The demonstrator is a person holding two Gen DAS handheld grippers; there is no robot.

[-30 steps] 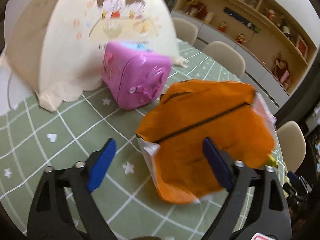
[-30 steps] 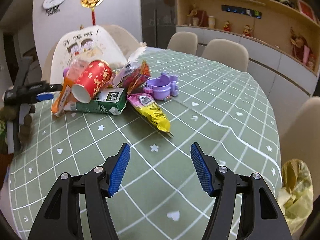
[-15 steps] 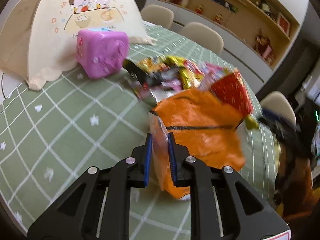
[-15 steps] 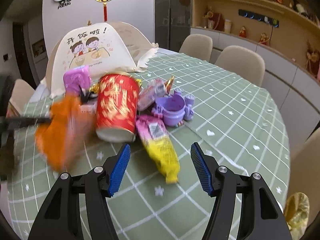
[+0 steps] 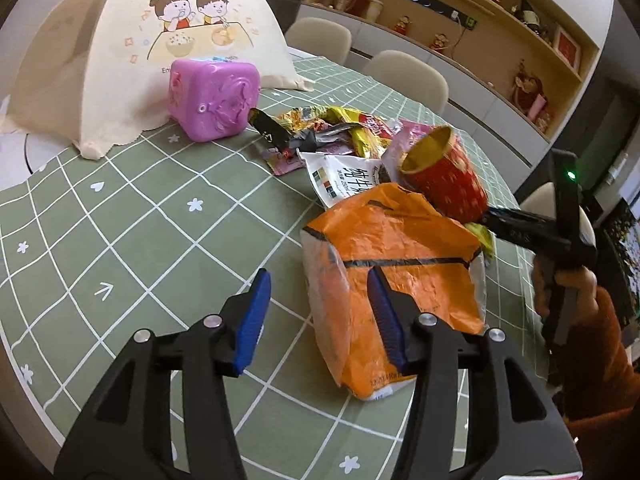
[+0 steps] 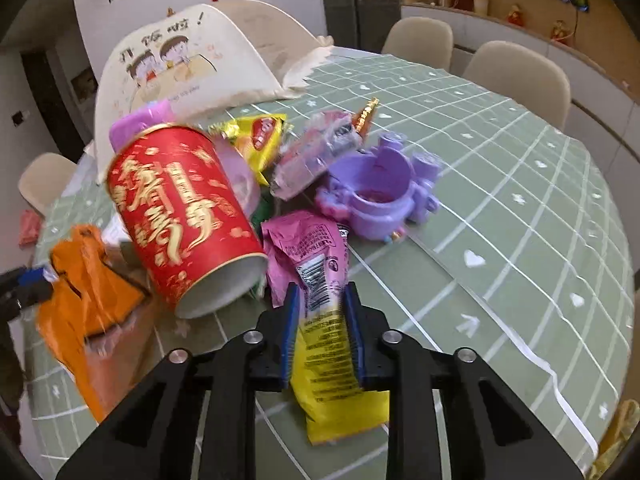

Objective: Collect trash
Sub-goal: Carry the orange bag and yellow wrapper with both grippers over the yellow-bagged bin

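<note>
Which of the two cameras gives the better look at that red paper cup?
The right wrist view: the red paper cup lies large and close, gold lettering showing. The left wrist view shows only its gold rim and part of its side, behind the orange bag.

The orange bag is smeared by motion in the right wrist view, and the left gripper is cut off there by the left edge. The cup hides the right gripper's tips in the left wrist view. The yellow-pink packet hides part of the pads' faces, so contact is unclear.
</note>
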